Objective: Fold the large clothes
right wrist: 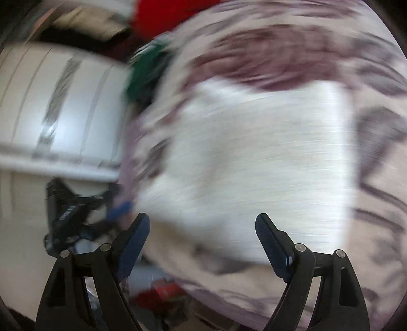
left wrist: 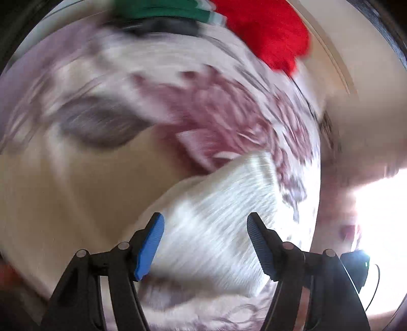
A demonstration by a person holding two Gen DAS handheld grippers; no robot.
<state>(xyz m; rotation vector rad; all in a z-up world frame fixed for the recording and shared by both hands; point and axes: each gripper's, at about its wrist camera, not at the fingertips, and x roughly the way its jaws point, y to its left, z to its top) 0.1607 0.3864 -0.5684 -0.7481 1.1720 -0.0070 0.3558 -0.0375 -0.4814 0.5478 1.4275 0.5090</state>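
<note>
**Both claws spread wide over a white garment, frames heavily blurred**

Left wrist view: the left gripper (left wrist: 205, 224) is seen with its jaws wide apart, nothing clamped between them. One white garment (left wrist: 218, 203) is spread just ahead of the blue pads (left wrist: 150, 244), lying on a patterned sheet (left wrist: 223, 107) printed in maroon and grey. At the top edge, one red cloth (left wrist: 269, 33) and one green cloth (left wrist: 162, 10) are seen beside each other. Two pads are counted. No container is made out here; blur hides detail.

Right wrist view: the right gripper (right wrist: 202, 222) is likewise held open, jaws well apart, nothing gripped. The white garment (right wrist: 254, 157) fills the middle, on the patterned sheet (right wrist: 279, 56). One white bin (right wrist: 61, 109) is seen at left, its contents not discernible. The green cloth (right wrist: 142, 76) lies between bin and sheet, the red cloth (right wrist: 162, 12) above. The other gripper (right wrist: 76, 211) is glimpsed below the bin, its state unclear.
</note>
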